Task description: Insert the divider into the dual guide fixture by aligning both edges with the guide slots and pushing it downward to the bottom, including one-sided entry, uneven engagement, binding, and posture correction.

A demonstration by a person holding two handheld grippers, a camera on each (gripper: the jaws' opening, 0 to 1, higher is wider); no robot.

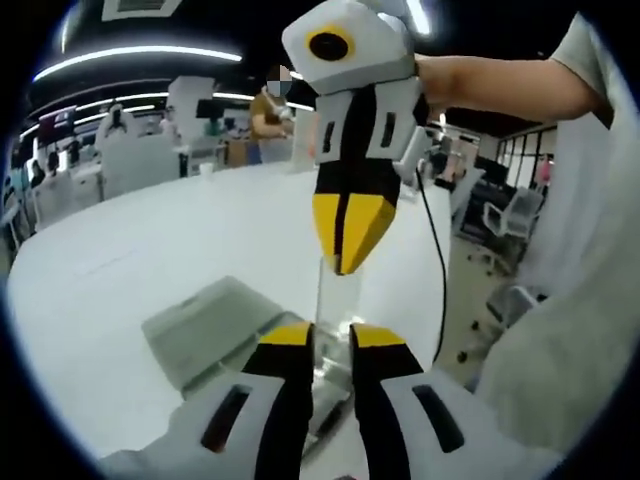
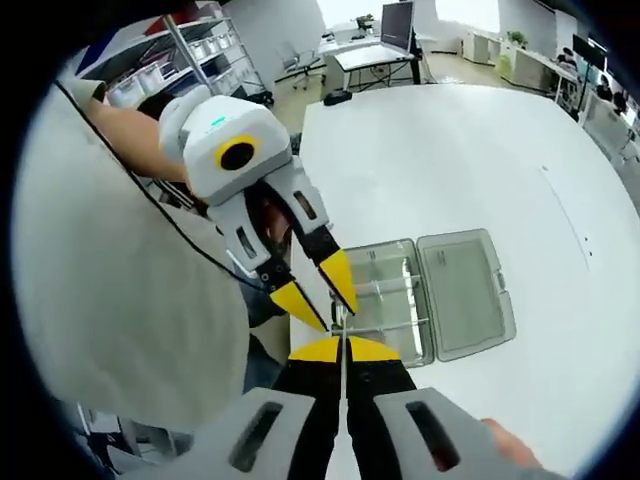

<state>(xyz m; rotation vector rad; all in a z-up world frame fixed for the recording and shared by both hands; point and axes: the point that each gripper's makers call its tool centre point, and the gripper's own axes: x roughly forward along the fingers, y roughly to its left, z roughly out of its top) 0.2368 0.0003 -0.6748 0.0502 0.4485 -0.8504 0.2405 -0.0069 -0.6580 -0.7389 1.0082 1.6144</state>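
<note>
Clear plastic makes up the divider (image 1: 337,300), a thin upright sheet standing over the open compartment box (image 2: 440,290), which lies near the white table's (image 2: 470,160) edge closest to the person. In the right gripper view the right gripper (image 2: 343,350) has its yellow-tipped jaws closed on the sheet's upper edge. The left gripper (image 1: 331,337) sits lower, its jaws slightly parted on either side of the sheet; whether they press it cannot be told. Office chairs (image 1: 510,215) stand beyond the table.
</note>
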